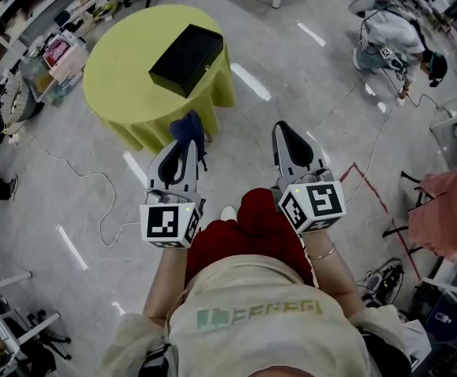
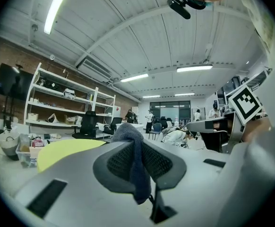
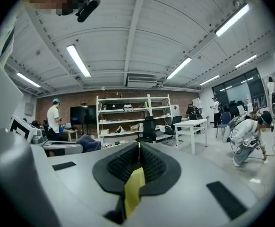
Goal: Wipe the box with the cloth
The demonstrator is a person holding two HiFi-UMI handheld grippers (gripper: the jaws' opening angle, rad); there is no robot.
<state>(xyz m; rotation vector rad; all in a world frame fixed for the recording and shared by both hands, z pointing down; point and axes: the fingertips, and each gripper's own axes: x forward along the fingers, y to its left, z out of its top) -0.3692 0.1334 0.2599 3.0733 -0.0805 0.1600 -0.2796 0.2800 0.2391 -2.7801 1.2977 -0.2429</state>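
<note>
- Round table (image 1: 118,77), yellow-green cover: carries the task's thing.
- Black box (image 1: 187,59): lid closed, lying askew toward the table's right edge, nothing touching it.
- Left gripper (image 1: 181,148): held off the table's near edge, clenched on the cloth.
- Right gripper (image 1: 293,136): beside the left, jaws pressed together. A yellow strip (image 3: 133,188) shows low in the seam; what it is I cannot tell.
- Cloth (image 2: 130,141), dark blue-grey: a fold bunched above the pads, a tail hanging below.
- Handling note, as judged: wiping not yet begun. Carry the cloth over the lid, lay the loose fold flat, press lightly, stroke edge to edge. The right gripper may need to steady the box against sliding.
</note>
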